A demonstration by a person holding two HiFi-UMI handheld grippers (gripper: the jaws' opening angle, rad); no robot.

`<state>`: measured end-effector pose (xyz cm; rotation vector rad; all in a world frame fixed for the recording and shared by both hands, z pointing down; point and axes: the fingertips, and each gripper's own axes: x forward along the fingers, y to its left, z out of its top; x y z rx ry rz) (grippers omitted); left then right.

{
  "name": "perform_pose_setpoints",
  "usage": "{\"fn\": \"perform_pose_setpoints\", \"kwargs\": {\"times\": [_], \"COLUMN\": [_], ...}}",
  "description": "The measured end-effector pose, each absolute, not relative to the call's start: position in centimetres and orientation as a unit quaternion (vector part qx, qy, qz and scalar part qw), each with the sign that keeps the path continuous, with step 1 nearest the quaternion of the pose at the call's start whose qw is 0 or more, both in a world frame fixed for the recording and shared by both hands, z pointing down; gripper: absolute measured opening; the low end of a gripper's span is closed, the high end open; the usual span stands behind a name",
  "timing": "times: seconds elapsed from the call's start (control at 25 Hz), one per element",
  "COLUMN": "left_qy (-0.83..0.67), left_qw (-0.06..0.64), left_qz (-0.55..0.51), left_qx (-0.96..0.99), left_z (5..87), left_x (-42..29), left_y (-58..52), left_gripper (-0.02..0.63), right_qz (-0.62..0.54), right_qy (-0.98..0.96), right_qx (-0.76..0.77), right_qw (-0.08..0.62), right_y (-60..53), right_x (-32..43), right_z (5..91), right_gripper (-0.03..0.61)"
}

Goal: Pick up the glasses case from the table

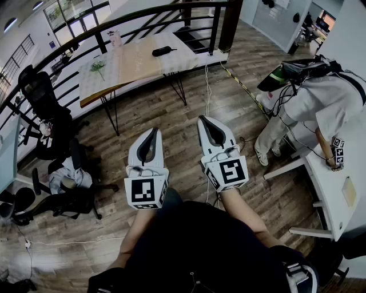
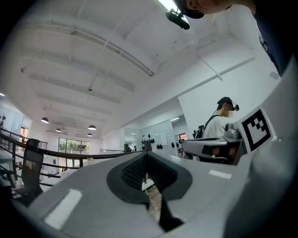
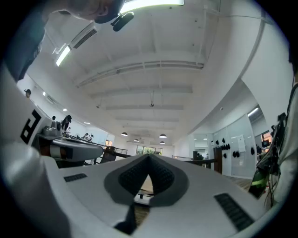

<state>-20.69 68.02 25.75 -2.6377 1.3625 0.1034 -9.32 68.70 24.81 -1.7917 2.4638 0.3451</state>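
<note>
While the left gripper (image 1: 152, 131) and right gripper (image 1: 205, 119) both hold their jaws together on nothing, the dark oblong glasses case (image 1: 164, 51) lies crosswise on the pale wooden table (image 1: 134, 64), well ahead, about equally far from each.

Bare floor (image 1: 166, 114) lies open in the middle of the frame, right up to the table (image 1: 131, 66) above it. The tabletop around the case (image 1: 164, 51) is free; a plant (image 1: 98, 67) sits toward its left end. A railing (image 1: 143, 17) closes the far side. Chairs (image 1: 39, 91) crowd the left. A person (image 1: 309, 109) at a desk (image 1: 329, 183) blocks the right. A cable (image 1: 207, 91) hangs from the table's right end.
</note>
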Motion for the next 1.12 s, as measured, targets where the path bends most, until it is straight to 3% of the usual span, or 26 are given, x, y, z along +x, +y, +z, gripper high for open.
{"fn": "perform_pose_setpoints", "kwargs": {"times": [0.68,0.84,1.12], "left_qy": [0.446,0.436,0.426], "left_qw": [0.061,0.052,0.054], "left_qz": [0.028,0.025,0.039], "left_qx": [-0.892,-0.898,-0.902], "left_z": [27.8,28.4,28.8], "left_x": [-19.8,-19.1,-19.2], "left_y": [63.2,59.0,48.3], "left_gripper": [0.014,0.098,0.118], "right_qz": [0.089,0.083,0.068], "right_qy": [0.827,0.826,0.821], "right_qx": [-0.554,-0.556,-0.567], "right_qw": [0.046,0.040,0.031], "right_y": [64.7,60.8,50.5], "right_x": [-9.6,-9.2,-8.8], "right_z": [26.5,26.9,28.1], "right_gripper": [0.009,0.008,0.008]}}
